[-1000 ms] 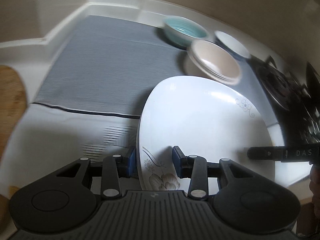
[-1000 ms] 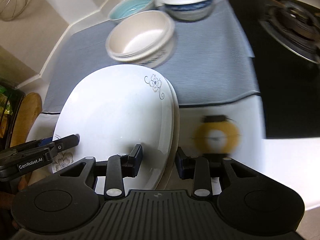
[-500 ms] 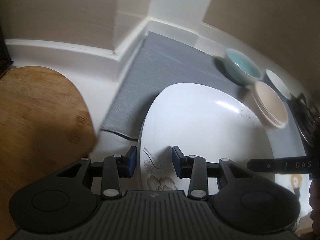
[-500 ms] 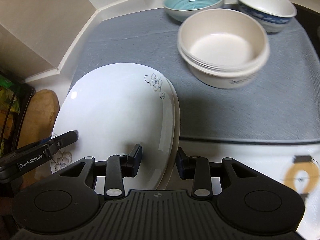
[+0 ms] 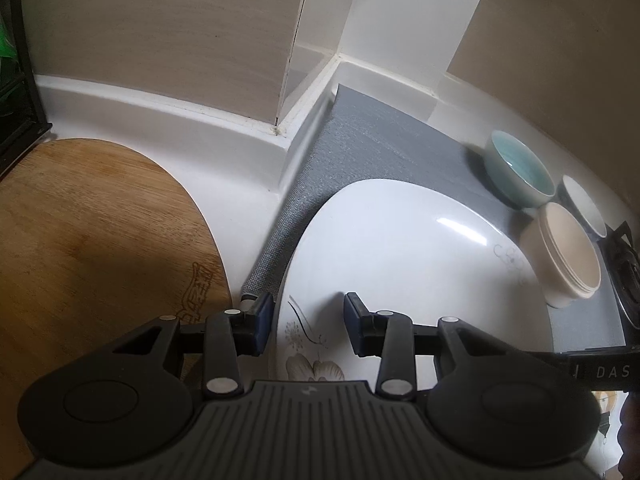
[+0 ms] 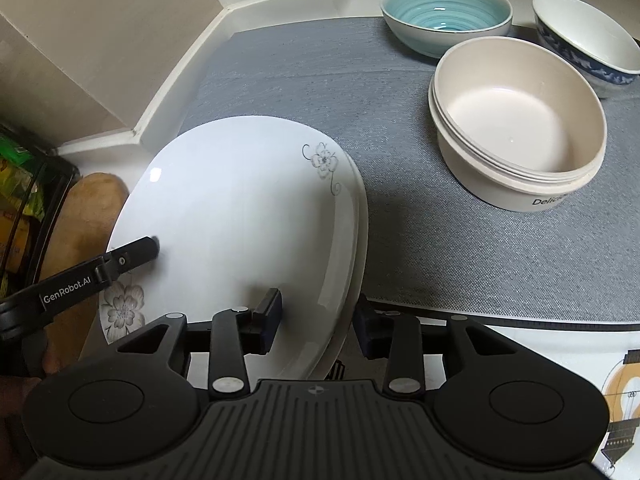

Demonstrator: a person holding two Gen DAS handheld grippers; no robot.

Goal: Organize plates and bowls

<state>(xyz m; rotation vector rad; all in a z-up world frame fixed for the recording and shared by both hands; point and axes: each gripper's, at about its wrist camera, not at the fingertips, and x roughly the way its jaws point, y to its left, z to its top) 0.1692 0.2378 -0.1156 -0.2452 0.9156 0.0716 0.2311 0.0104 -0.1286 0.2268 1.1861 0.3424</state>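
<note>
A stack of white flower-patterned plates (image 5: 404, 256) (image 6: 240, 216) is held above the grey mat (image 6: 360, 80). My left gripper (image 5: 308, 324) is shut on the stack's near-left rim; its finger also shows in the right wrist view (image 6: 136, 250). My right gripper (image 6: 318, 320) is shut on the stack's right rim. A stack of cream bowls (image 6: 520, 120) (image 5: 568, 256), a teal bowl (image 6: 446, 14) (image 5: 518, 172) and a blue-and-white bowl (image 6: 588, 36) (image 5: 582, 204) stand on the mat at the back right.
A wooden cutting board (image 5: 96, 240) lies on the white counter left of the mat. Tiled wall and a corner ledge (image 5: 304, 120) bound the back. A gas stove (image 5: 628, 268) sits at the far right. A black rack (image 6: 28, 200) stands at the left.
Both grippers have carried the plate stack to the left, toward the mat's left end; the cutting board has come into the left view and the bowls have shifted right.
</note>
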